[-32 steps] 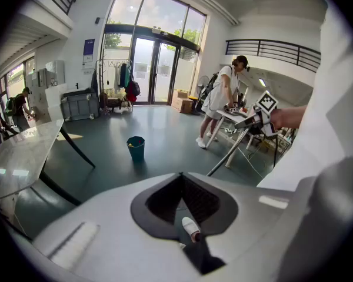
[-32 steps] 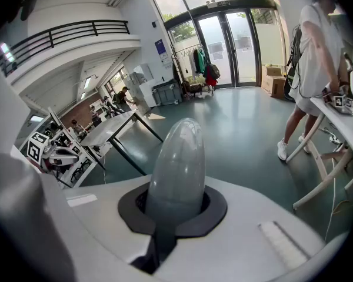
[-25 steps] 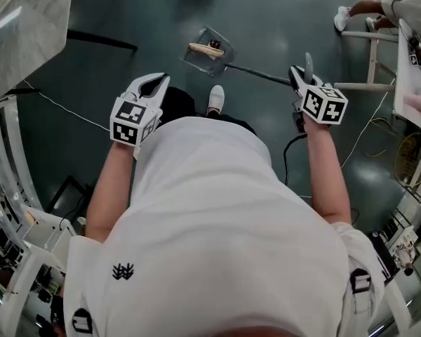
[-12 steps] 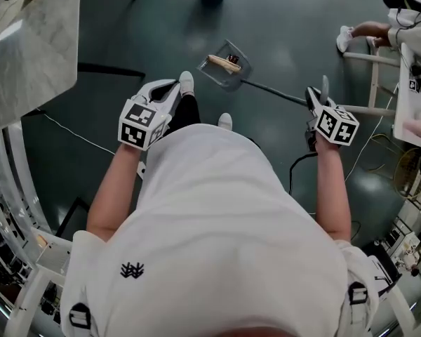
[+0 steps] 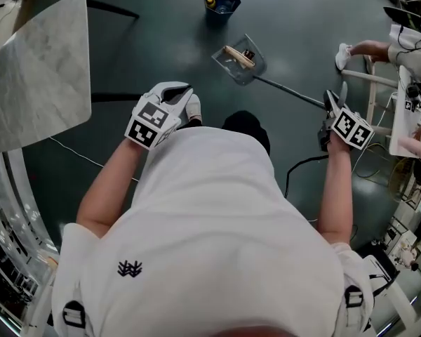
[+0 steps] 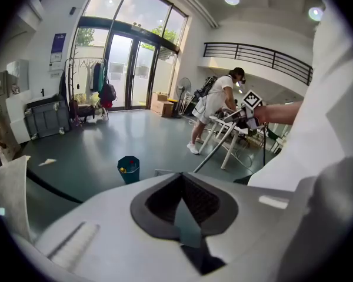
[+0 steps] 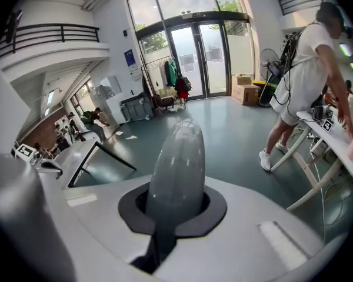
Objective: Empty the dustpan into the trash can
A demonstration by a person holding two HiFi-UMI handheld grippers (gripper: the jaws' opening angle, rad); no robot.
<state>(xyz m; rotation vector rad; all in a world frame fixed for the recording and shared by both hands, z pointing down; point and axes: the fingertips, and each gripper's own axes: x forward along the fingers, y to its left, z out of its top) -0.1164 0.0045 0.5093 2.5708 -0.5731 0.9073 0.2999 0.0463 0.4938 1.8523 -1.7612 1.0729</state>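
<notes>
A clear dustpan with bits of litter in it hangs just above the dark floor, a short way short of the dark blue trash can. Its long thin handle runs back to my right gripper, which is shut on it. In the right gripper view the grey handle end sticks up between the jaws of the right gripper. My left gripper is shut and holds nothing, left of the dustpan. The left gripper view shows its closed jaws, with the trash can on the floor beyond.
A marble tabletop stands at the left. A white folding table and a person's leg are at the right. A cable lies on the floor by my right side. The person leans over that table.
I have walked forward: the trash can has come into the head view and the dustpan has moved up towards it. Both grippers keep their states.
</notes>
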